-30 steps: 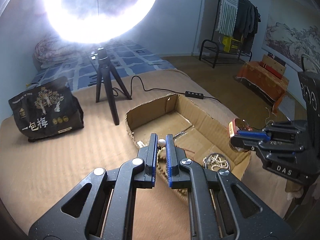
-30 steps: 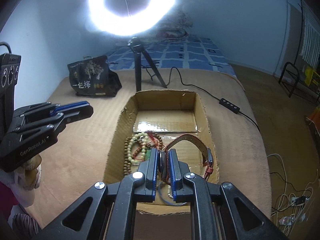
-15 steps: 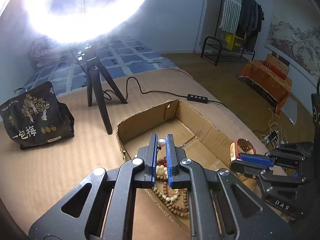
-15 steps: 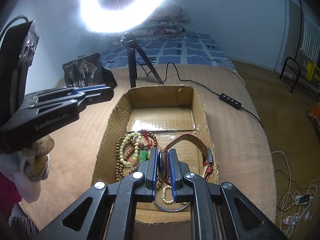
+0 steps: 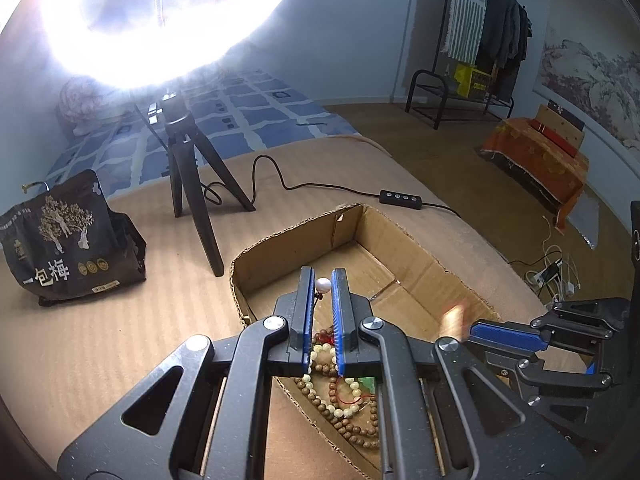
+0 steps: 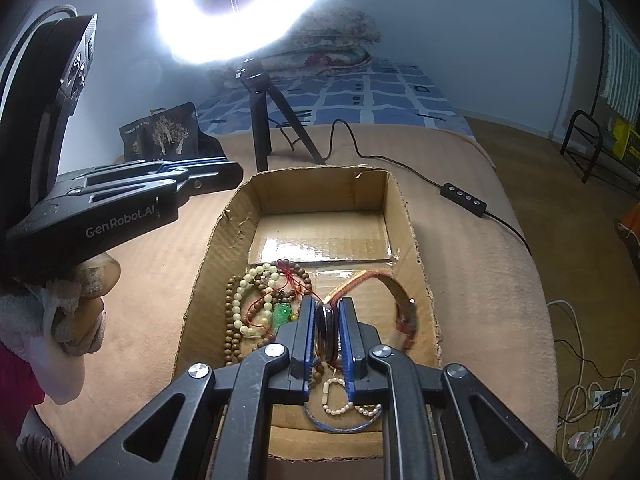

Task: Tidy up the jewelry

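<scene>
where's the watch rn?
Right wrist view: watch clamped between the right gripper fingers, over the box beside the beads.

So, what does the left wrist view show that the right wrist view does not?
Only the left wrist view shows the white pearl pinched at the left gripper's tips. Only the right wrist view shows the watch clamped in the right gripper, plus a small pearl bracelet. Both show the cardboard box, the bead strands and the tripod.
</scene>
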